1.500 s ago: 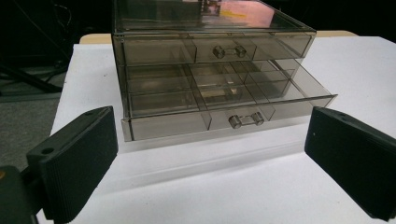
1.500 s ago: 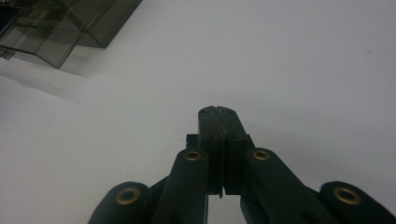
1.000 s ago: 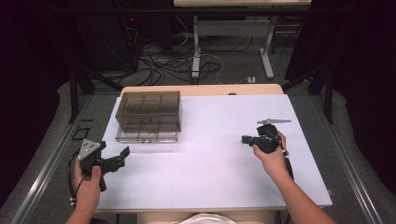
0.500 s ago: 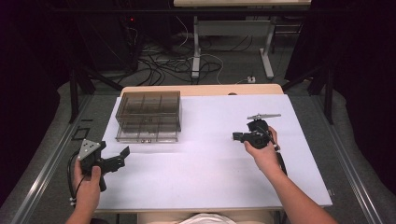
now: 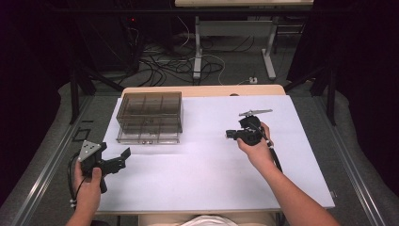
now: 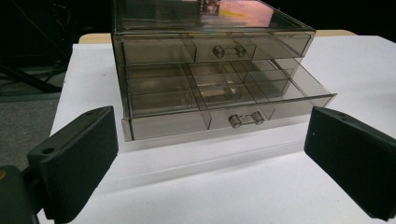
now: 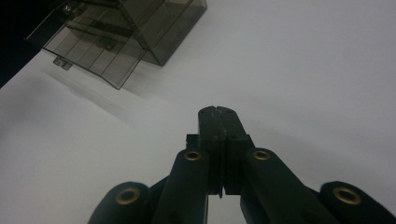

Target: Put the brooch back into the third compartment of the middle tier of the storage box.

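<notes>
A smoked-clear two-drawer organizer [image 5: 149, 117] stands at the far left of the white table [image 5: 207, 174], drawer fronts facing the person, long axis running across the table. Its lower drawer [image 6: 224, 105] is pulled partly out; the upper drawer [image 6: 212, 46] is closed. The left gripper [image 5: 110, 164], nearer than the organizer, has its jaws spread wide and empty. The right gripper [image 5: 234, 135], right of the organizer, has its jaws pressed together on nothing.

A dark room, where tangled cables [image 5: 162, 59] lie on grey floor [image 5: 226, 70] beneath a white-legged desk [image 5: 197, 47].
</notes>
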The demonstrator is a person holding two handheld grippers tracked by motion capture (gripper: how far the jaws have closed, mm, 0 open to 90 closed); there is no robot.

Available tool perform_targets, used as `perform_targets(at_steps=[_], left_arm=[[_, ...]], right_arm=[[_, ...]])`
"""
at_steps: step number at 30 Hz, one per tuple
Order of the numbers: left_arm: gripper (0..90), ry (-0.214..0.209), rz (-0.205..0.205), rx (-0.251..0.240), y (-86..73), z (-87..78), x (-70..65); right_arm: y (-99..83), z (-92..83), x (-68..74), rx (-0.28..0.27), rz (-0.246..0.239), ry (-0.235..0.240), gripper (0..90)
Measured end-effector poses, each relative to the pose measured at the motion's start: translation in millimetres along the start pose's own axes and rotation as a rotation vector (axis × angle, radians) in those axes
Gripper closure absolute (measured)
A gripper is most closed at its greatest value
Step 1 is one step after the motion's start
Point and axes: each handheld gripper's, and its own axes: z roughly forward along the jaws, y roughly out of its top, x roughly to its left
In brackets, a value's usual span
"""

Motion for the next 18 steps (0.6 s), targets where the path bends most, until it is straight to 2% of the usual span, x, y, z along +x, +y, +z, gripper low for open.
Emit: perform_targets(at_steps=[18], left_arm=[[2.7,-0.001,0.002,0.0,0.2,-0.4,0.1]], right_arm=[[14.8,12.9,15.6,0.006,-0.031,0.01,90.0]])
